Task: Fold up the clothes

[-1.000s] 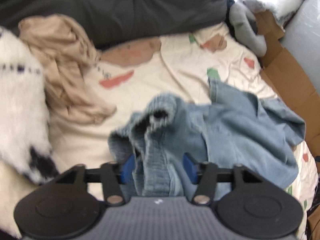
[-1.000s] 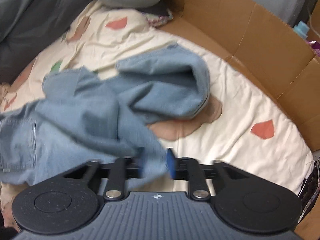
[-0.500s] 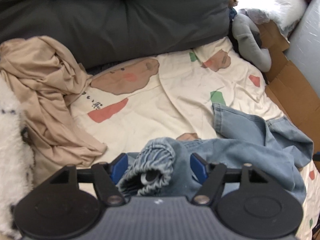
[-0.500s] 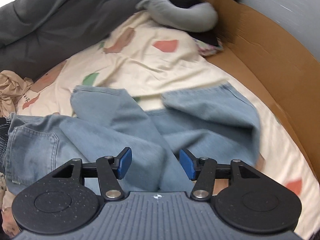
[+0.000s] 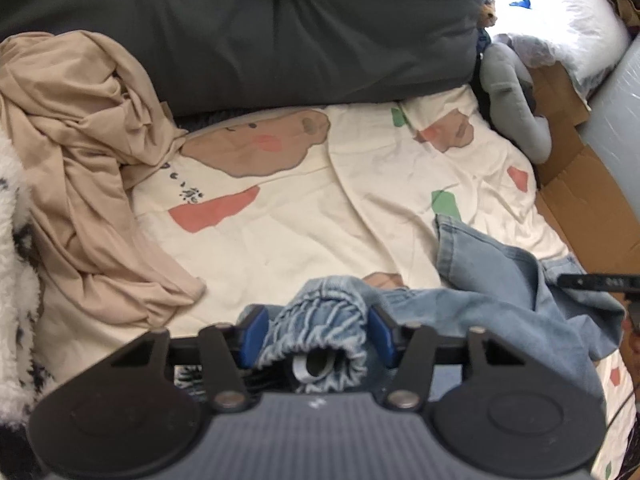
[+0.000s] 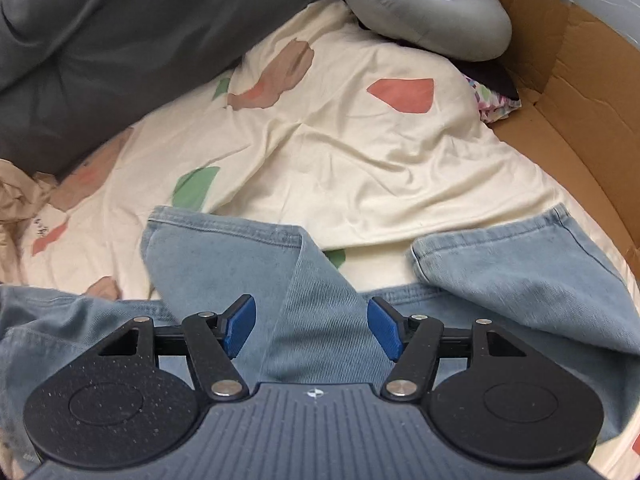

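Observation:
Light blue jeans [image 6: 520,272] lie on the cream printed sheet [image 6: 360,152], their two leg hems spread apart. In the left wrist view the jeans [image 5: 500,300] trail off to the right. My left gripper [image 5: 316,334] is low over the sheet with the bunched elastic waistband [image 5: 320,312] between its blue pads; its jaws are closing and press on the bunch. My right gripper [image 6: 312,328] hovers over a raised fold of a leg. Its jaws are opening, and the fold lies between them without being pinched.
A crumpled beige garment [image 5: 80,160] and a white fluffy spotted item [image 5: 12,280] lie at the left. A dark grey duvet [image 5: 280,32] runs along the back. A grey plush cushion [image 6: 440,12] and cardboard panels [image 6: 580,100] line the right side.
My right gripper let go of the denim, opened and moved over the legs, which now lie spread on the sheet. My left gripper sank toward the sheet with the waistband in it.

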A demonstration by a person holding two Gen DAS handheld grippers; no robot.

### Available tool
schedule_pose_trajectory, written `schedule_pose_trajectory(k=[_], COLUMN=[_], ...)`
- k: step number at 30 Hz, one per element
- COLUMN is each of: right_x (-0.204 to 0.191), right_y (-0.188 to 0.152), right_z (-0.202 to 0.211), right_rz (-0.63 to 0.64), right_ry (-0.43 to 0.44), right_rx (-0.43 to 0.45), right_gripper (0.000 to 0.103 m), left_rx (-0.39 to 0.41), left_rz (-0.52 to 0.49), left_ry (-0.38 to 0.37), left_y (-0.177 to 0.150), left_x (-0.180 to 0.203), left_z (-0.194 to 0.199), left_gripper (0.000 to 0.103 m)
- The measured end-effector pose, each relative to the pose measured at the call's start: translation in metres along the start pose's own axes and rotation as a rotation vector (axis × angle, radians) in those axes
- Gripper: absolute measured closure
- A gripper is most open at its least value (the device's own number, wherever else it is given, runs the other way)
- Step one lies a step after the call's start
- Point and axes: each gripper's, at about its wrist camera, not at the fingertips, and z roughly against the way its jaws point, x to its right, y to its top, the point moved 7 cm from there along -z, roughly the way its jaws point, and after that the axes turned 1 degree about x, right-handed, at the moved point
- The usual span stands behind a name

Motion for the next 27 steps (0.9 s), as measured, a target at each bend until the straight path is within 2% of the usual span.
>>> schedule_pose_trajectory(k=[5, 7, 8, 9, 10, 11, 14, 18, 27], right_x=[-0.009, -0.013, -0.013, -0.012, -0.011, -0.010, -0.009, 0.008, 0.089], right_y=[0.002, 0.000, 0.000, 0.000, 0.000, 0.000, 0.002, 0.008, 0.020], right_z=[-0.028, -0.039, -0.041, -0.042, -0.042, -0.043, -0.034, 0.001, 0.108], right_rz=[0.020, 0.051, 0.062, 0.071, 0.079, 0.088, 0.126, 0.151, 0.058], right_ry=[-0.020, -0.025, -0.029, -0.035, -0.041, -0.047, -0.045, -0.048, -0.178], right_rx=[-0.051, -0.078, -0.082, -0.083, -0.083, -0.083, -0.064, -0.017, 0.135], right_gripper=[0.035, 0.037, 0.052, 0.079, 0.087, 0.099, 0.102, 0.102, 0.102], left_rx=[0.006, 0.006, 0.005, 0.003, 0.003, 0.003, 0.014, 0.032, 0.059], left_rz=[-0.013, -0.026, -0.036, -0.047, -0.053, -0.058, -0.065, -0.068, -0.092], left_ry=[0.000, 0.002, 0.004, 0.007, 0.006, 0.003, -0.006, -0.016, -0.034], left_y=[-0.002, -0.002, -0.002, -0.002, -0.002, -0.002, 0.000, 0.005, 0.009], left_x=[0.000, 0.001, 0.001, 0.002, 0.003, 0.004, 0.006, 0.009, 0.016], left_z=[-0.001, -0.001, 0.000, 0.001, 0.002, 0.004, 0.014, 0.027, 0.046], left_gripper=[0.052, 0.064, 0.067, 0.071, 0.075, 0.077, 0.080, 0.082, 0.084])
